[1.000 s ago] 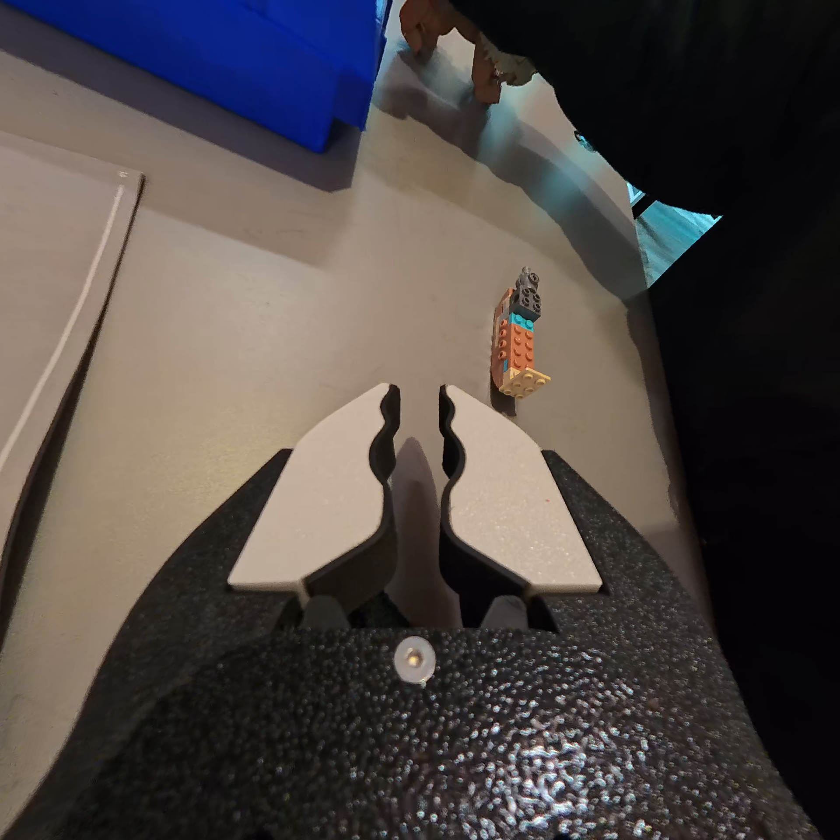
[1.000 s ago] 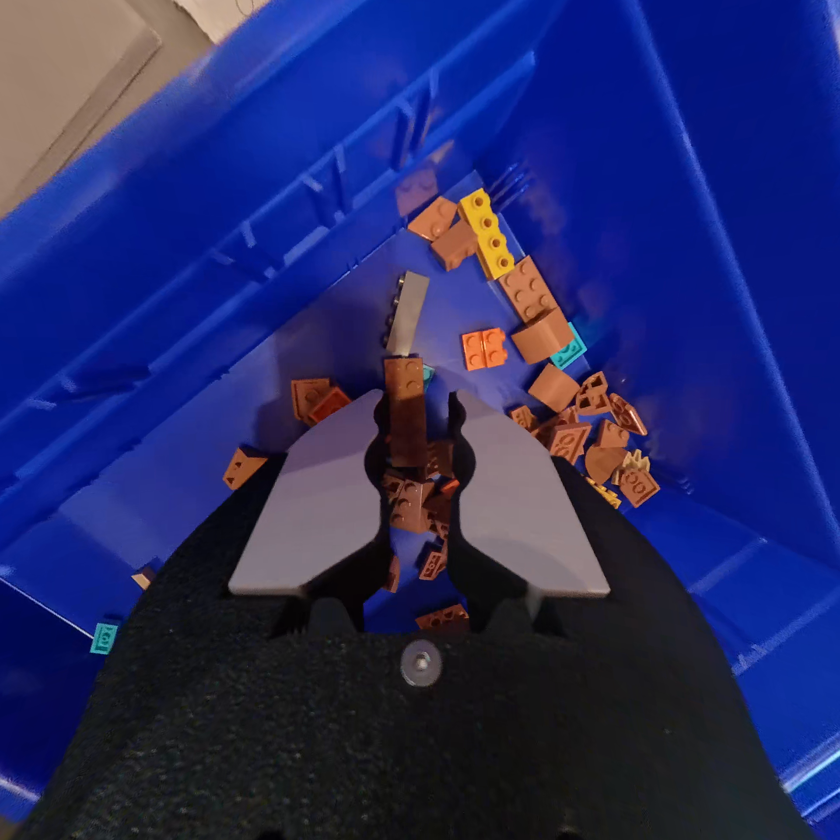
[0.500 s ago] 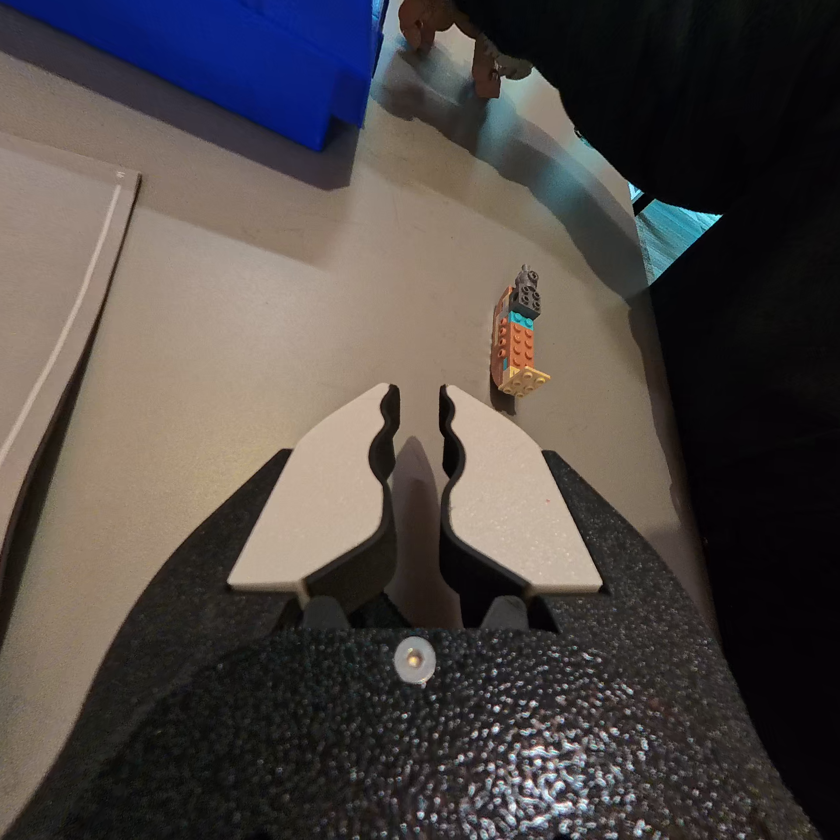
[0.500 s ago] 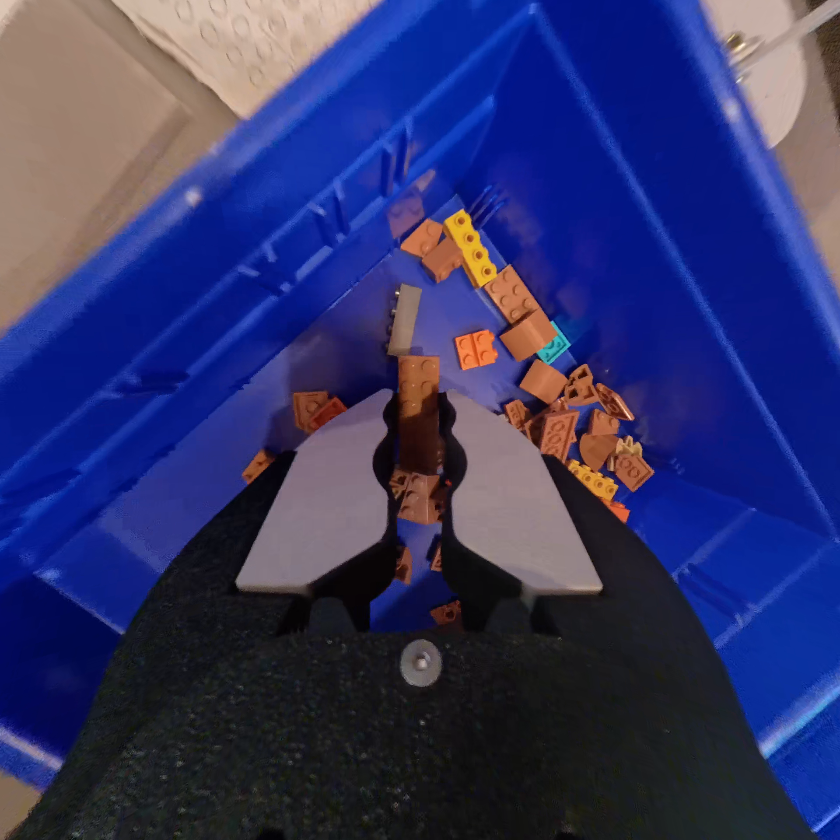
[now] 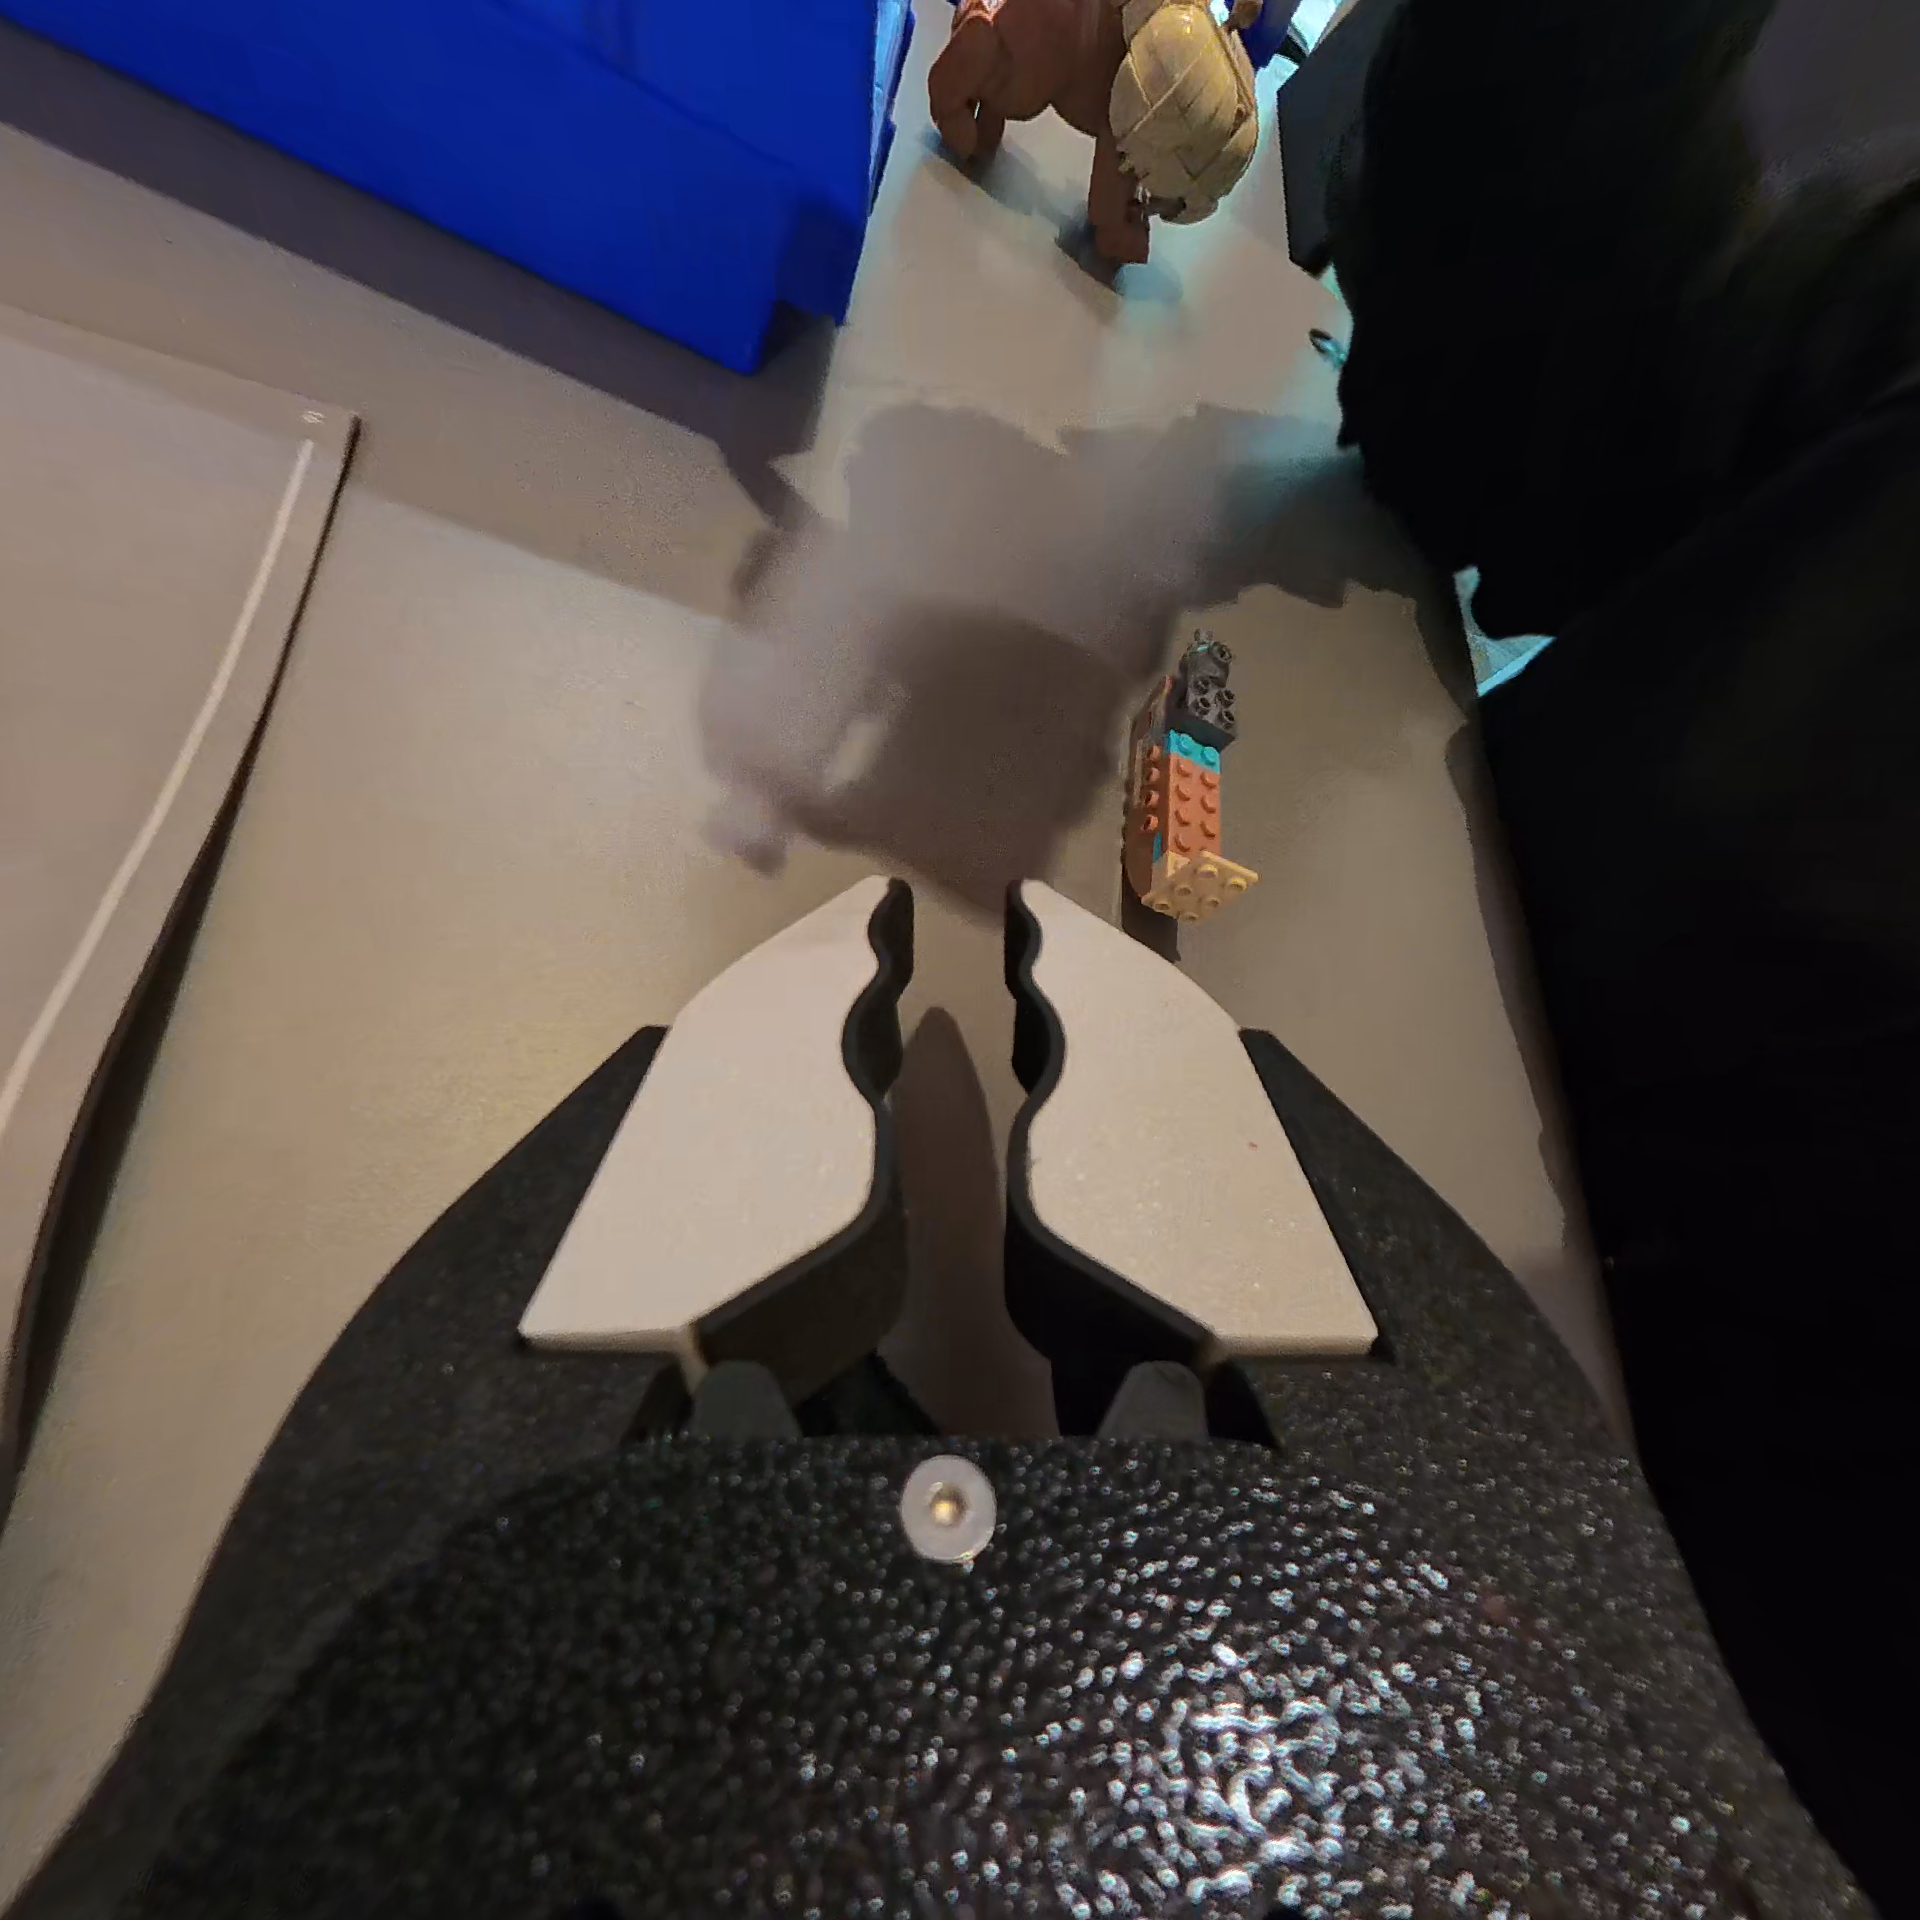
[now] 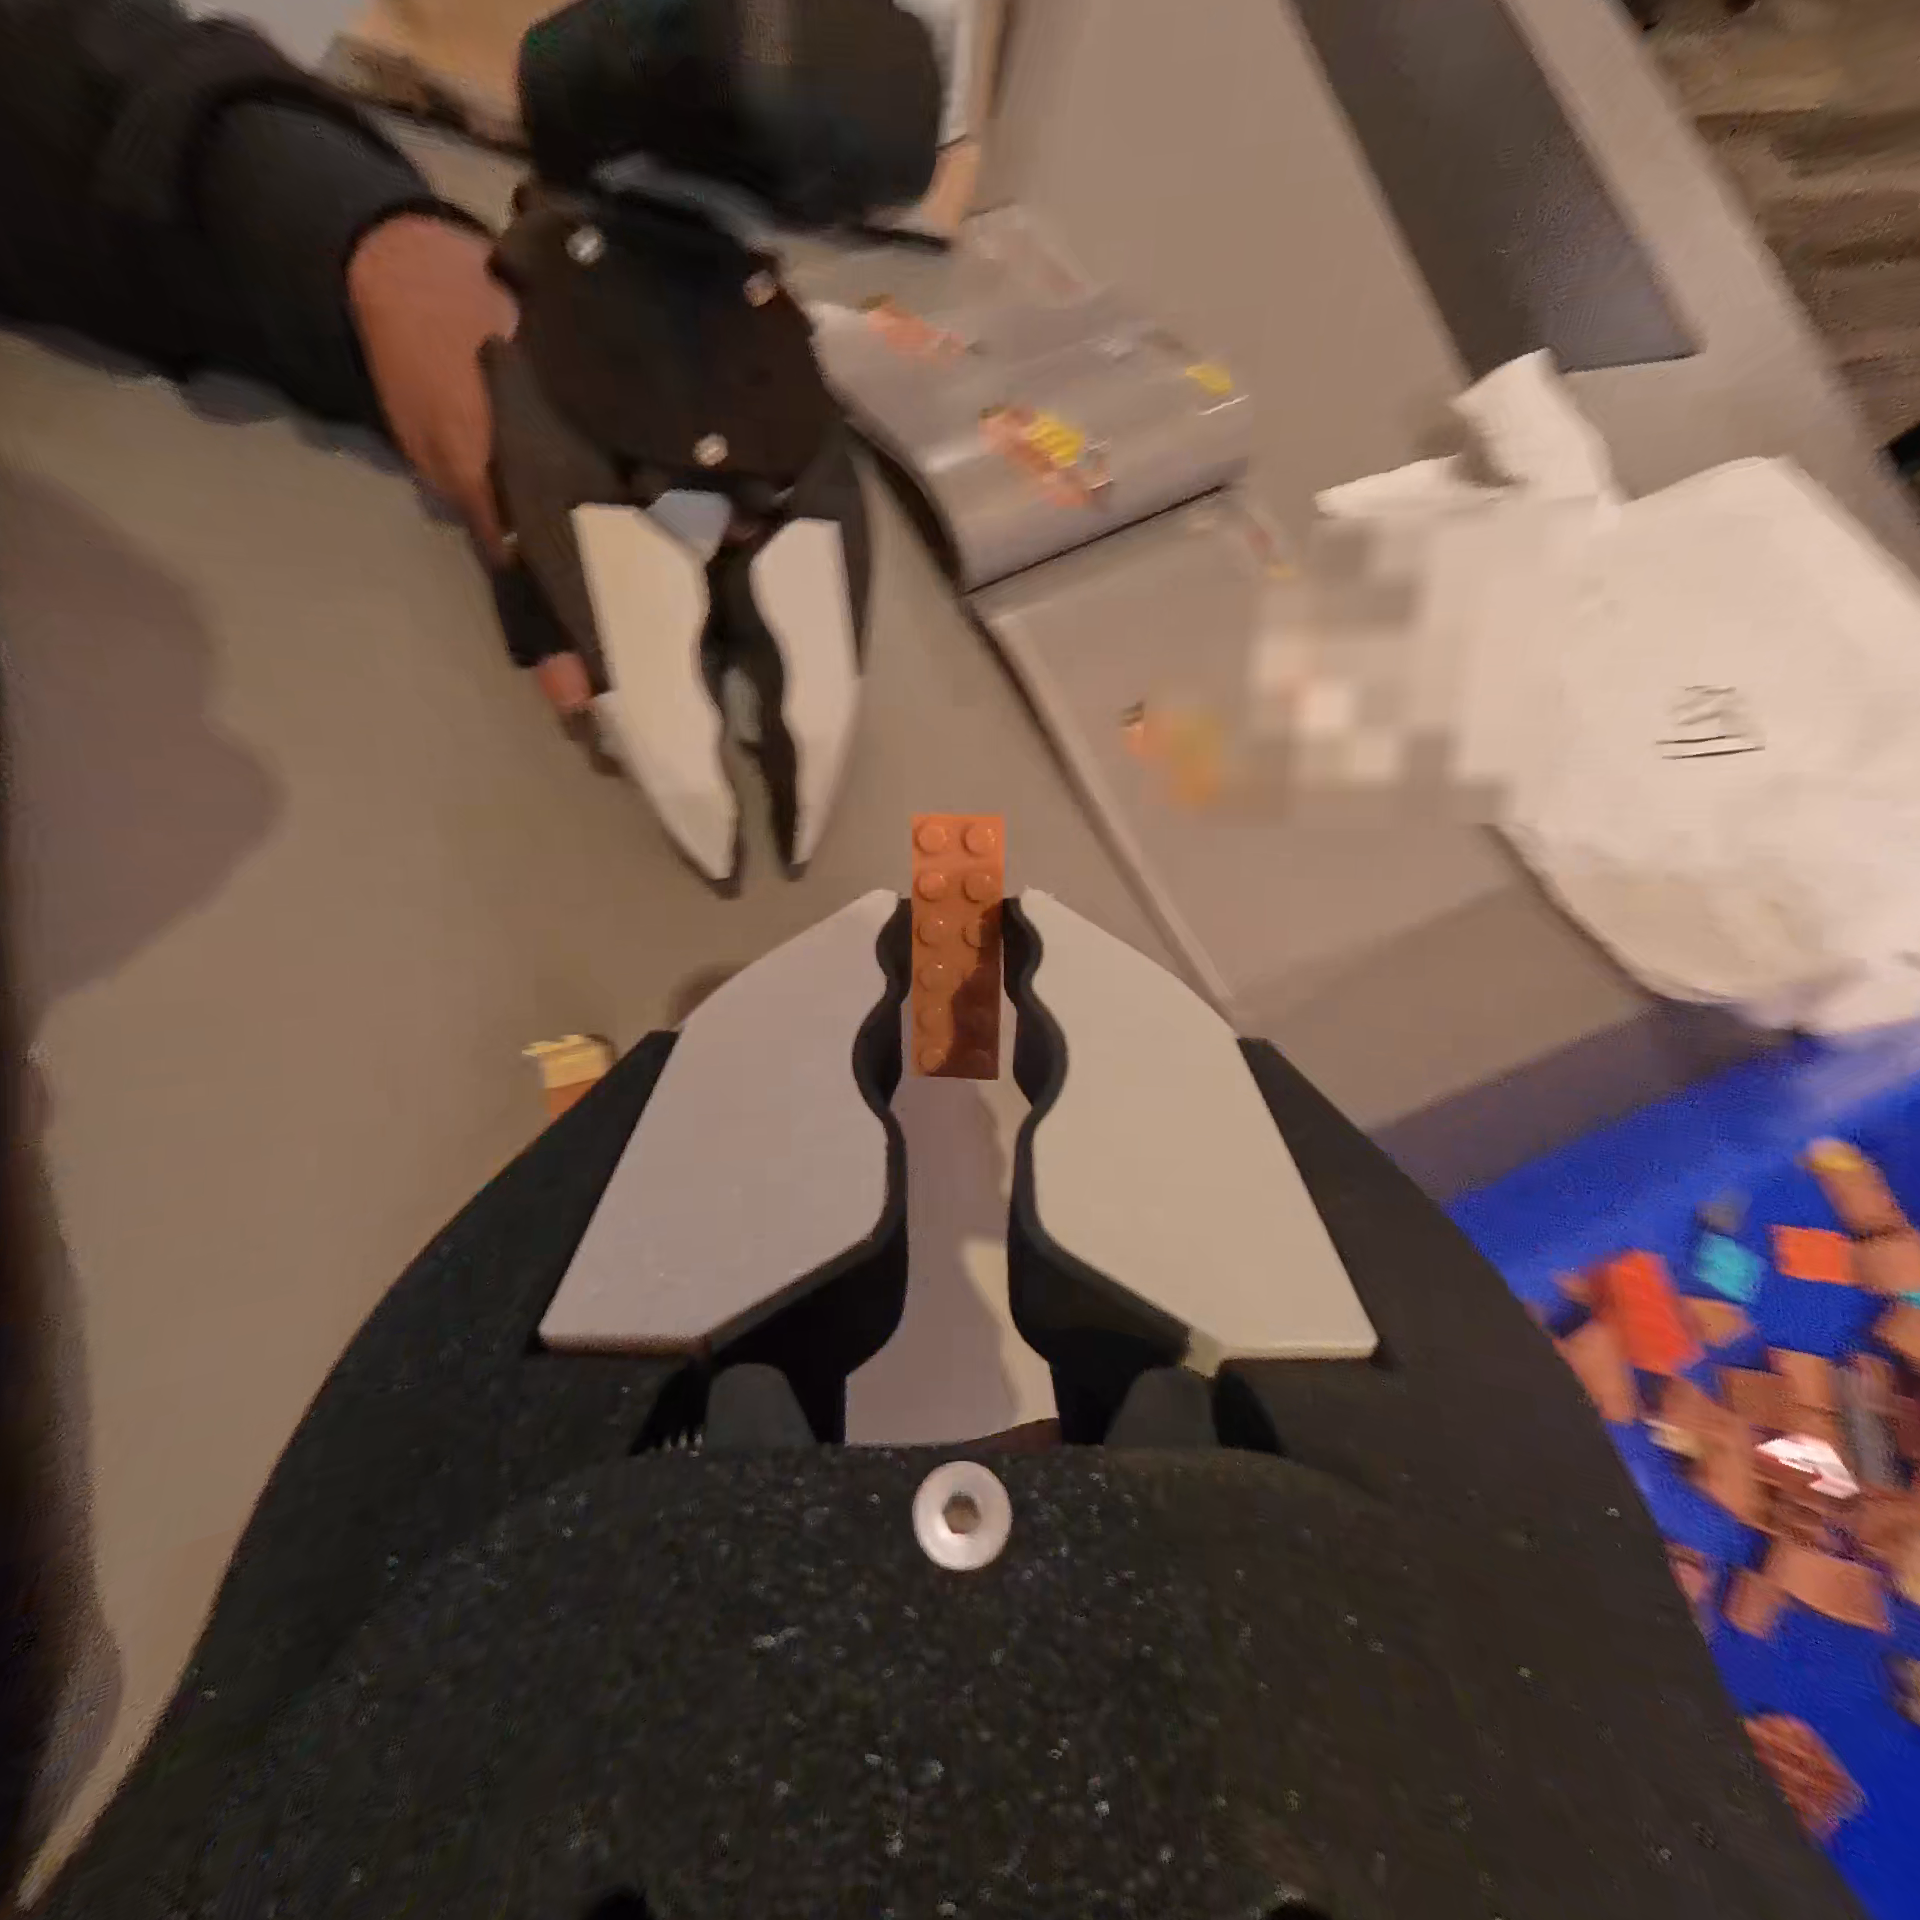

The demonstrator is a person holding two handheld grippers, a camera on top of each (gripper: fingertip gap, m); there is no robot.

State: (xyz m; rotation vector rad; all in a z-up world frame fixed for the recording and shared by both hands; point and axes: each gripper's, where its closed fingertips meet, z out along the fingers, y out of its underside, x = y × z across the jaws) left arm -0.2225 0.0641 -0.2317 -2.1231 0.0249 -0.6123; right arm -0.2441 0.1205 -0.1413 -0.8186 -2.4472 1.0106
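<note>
Right gripper is clamped on a long brown studded plastic brick pointing lengthwise straight out past its fingertips, while the left gripper, fingers parted around nothing, sits nearer the small orange-and-tan brick build.

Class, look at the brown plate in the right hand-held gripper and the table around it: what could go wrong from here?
1. The brown plate sticks out beyond the right hand-held gripper; a knock could twist it loose.
2. The left hand-held gripper sits close ahead, so the two might collide.
3. The small brick assembly lies near the table edge and could be nudged off.
</note>
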